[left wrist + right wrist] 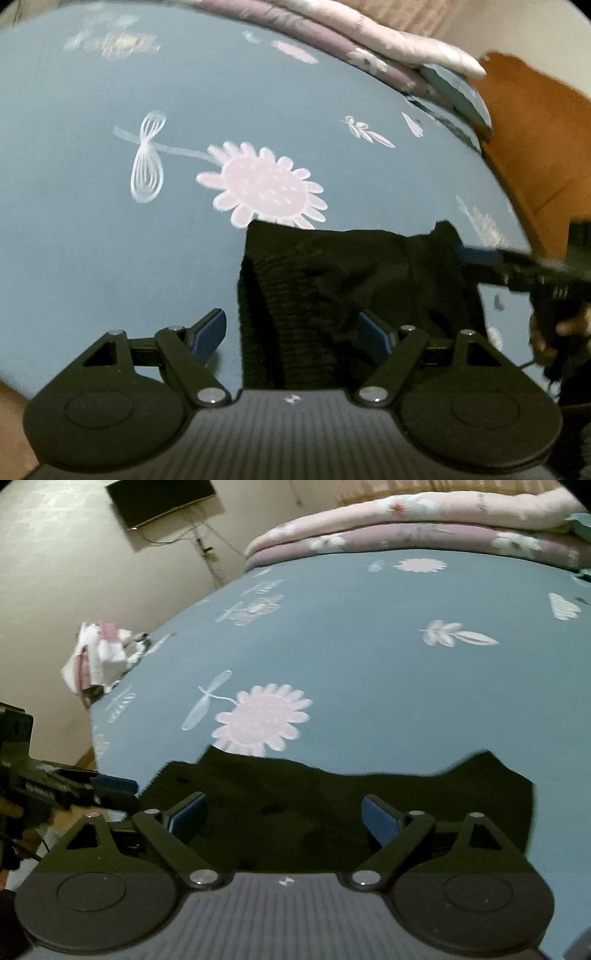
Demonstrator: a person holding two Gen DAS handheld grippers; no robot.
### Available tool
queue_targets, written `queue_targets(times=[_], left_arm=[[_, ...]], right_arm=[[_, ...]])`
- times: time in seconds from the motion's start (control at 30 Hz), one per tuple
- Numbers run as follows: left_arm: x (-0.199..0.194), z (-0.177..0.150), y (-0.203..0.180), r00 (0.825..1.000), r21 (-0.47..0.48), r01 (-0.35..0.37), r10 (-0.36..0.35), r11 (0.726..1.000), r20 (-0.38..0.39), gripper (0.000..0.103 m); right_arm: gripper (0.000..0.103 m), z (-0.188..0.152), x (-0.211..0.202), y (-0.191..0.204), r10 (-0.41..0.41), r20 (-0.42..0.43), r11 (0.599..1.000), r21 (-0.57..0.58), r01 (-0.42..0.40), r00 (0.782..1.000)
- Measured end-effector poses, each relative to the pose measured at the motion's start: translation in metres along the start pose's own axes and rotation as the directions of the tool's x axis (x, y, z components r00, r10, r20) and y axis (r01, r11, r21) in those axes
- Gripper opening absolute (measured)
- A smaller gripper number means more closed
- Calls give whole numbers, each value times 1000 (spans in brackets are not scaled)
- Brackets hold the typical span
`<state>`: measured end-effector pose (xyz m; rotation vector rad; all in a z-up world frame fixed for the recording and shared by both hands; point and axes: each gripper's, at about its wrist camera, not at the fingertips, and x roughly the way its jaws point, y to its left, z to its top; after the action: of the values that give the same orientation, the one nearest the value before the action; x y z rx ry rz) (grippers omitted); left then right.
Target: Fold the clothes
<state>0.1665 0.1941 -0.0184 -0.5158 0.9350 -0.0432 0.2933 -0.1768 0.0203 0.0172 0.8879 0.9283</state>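
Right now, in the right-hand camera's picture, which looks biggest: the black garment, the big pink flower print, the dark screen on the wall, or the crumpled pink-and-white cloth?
Largest to smallest:
1. black garment
2. pink flower print
3. Unsure: dark screen and crumpled cloth look alike, and the screen is farther away.

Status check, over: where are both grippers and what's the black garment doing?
Left gripper open, low over the black garment's ribbed waistband edge. Right gripper open, above the same garment. Garment lying on the blue bedsheet, not gripped. Nothing on it.

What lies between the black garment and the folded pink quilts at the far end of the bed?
Only bare blue flowered bedsheet lies between the black garment and the pink quilts, as the right wrist view shows.
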Motion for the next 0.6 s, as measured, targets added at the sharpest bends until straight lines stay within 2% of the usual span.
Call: queue_targets(times=[0.07, 0.17, 0.23, 0.43, 0.53, 0.6], left_arm=[[6, 2, 18, 998, -88, 57, -59, 994, -24, 78], [20, -1, 42, 982, -231, 168, -184, 958, -47, 78], [33, -2, 53, 973, -290, 195, -223, 937, -67, 78], [60, 11, 67, 939, -360, 289, -337, 887, -76, 79], [73, 24, 68, 924, -365, 323, -375, 873, -79, 79], [81, 29, 68, 907, -376, 356, -413, 856, -82, 84]], right_arm=[[93, -4, -3, -5, -21, -6, 1000, 13, 21, 1000], [93, -7, -5, -11, -39, -16, 999, 35, 39, 999], [93, -7, -5, -11, -50, -18, 998, 35, 51, 999], [94, -3, -9, -14, -72, -14, 997, 31, 72, 997], [94, 0, -7, -13, -74, -14, 997, 34, 74, 997], [94, 1, -5, -11, -69, -13, 997, 29, 69, 998]])
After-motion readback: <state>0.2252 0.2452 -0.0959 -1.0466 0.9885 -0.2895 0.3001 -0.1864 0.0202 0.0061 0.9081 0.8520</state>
